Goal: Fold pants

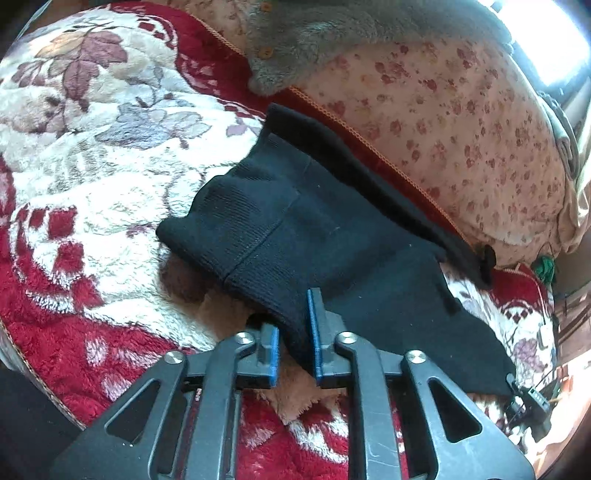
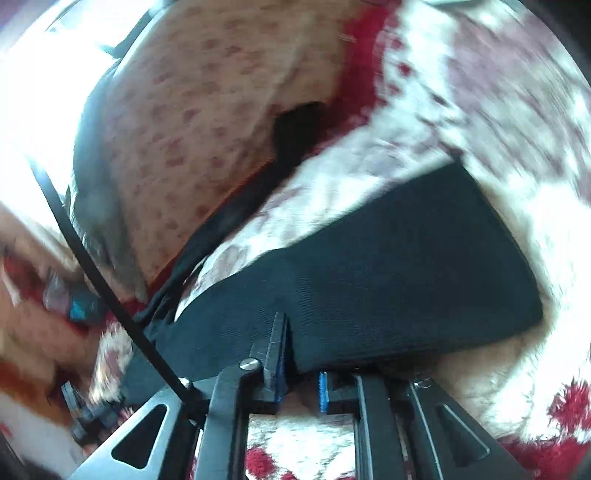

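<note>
Two grippers, one pair of black pants

One pair of pants (image 1: 295,229) is in view, plus two grippers, one fleece blanket (image 1: 92,166), one floral quilt (image 1: 443,129) and one grey fleece garment (image 1: 332,33) with two tan buttons showing.

The pants are black, of a fine ribbed knit, and doubled over into a rough wedge with several layers stacked on one another. A stitched seam crosses the upper layer. One narrow strip of the same black cloth trails along the orange-corded foot of the floral quilt. The rest of the pants lies just beside that quilt, flat on the red-and-white blanket that spreads away from it. The grey garment lies on the top of the quilt, on the side away from the pants.

The left gripper (image 1: 293,310) sits at the pants' edge on the side away from the quilt. Its blue pads stand a little apart with a fold of black cloth lying between them (blanket shows through the lower part of the gap), so it reads as loosened rather than clamped.

The right gripper (image 2: 301,345) meets another edge of the pants, again on the side away from the quilt. Its pads are likewise slightly parted: one finger stands up against the cloth and the other is tucked under the hem. This view is blurred.
</note>
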`<action>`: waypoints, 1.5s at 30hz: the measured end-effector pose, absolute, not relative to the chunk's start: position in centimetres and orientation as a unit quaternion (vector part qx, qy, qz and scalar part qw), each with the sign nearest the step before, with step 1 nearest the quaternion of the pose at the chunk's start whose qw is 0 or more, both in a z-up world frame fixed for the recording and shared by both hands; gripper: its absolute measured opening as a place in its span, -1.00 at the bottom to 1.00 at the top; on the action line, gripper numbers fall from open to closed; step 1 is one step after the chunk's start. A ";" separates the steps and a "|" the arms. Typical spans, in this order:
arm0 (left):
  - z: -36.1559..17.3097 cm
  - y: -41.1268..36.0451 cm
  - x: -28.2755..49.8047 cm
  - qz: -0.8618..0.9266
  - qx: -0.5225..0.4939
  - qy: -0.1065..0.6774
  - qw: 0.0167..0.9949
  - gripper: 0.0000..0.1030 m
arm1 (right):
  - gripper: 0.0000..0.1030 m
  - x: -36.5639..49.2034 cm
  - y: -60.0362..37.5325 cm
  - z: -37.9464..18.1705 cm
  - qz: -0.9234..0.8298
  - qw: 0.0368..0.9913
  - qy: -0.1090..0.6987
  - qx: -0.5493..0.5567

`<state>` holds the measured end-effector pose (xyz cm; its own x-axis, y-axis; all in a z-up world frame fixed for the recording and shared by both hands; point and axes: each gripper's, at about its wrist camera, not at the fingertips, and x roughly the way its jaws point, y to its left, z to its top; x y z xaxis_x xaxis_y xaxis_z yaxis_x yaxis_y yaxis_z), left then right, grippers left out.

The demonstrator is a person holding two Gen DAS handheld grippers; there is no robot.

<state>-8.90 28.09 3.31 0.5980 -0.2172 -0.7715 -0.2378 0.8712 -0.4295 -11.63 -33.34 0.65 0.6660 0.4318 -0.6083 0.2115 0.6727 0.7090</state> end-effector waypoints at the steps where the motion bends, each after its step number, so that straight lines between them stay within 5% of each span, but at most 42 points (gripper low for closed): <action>1: 3.4 28.4 -8.9 0.009 -0.255 0.448 0.857 -0.65 | -0.73 -11.8 -33.8 0.7 0.060 0.820 0.401 0.405; 11: 3.4 31.0 -9.3 0.083 -0.231 0.443 0.862 -0.52 | -0.51 -13.1 -37.7 3.5 -0.111 0.850 0.416 0.304; 20: 7.9 31.4 -10.0 0.089 -0.205 0.399 0.889 -0.52 | -0.48 -13.0 -37.7 7.6 -0.089 0.875 0.384 0.281; 21: 8.3 31.1 -9.7 0.081 -0.206 0.399 0.890 -0.47 | -0.47 -12.5 -37.0 7.8 -0.079 0.877 0.385 0.276; 23: 9.0 30.1 -8.9 0.047 -0.212 0.401 0.890 -0.06 | -0.47 -11.3 -35.5 8.1 -0.052 0.880 0.387 0.270; 25: 9.2 29.1 -8.1 0.025 -0.222 0.401 0.888 0.06 | -0.46 -9.8 -33.8 8.0 -0.023 0.879 0.394 0.266; 45: 5.0 19.9 4.5 -0.039 -0.214 0.503 0.837 0.06 | -0.29 6.8 -28.1 4.8 0.033 0.860 0.461 0.218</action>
<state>4.52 19.89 5.04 0.4918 -0.2800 -0.8245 -0.1500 0.9055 -0.3970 6.78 -28.13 4.82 0.5734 0.2574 -0.7778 0.1450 0.9025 0.4056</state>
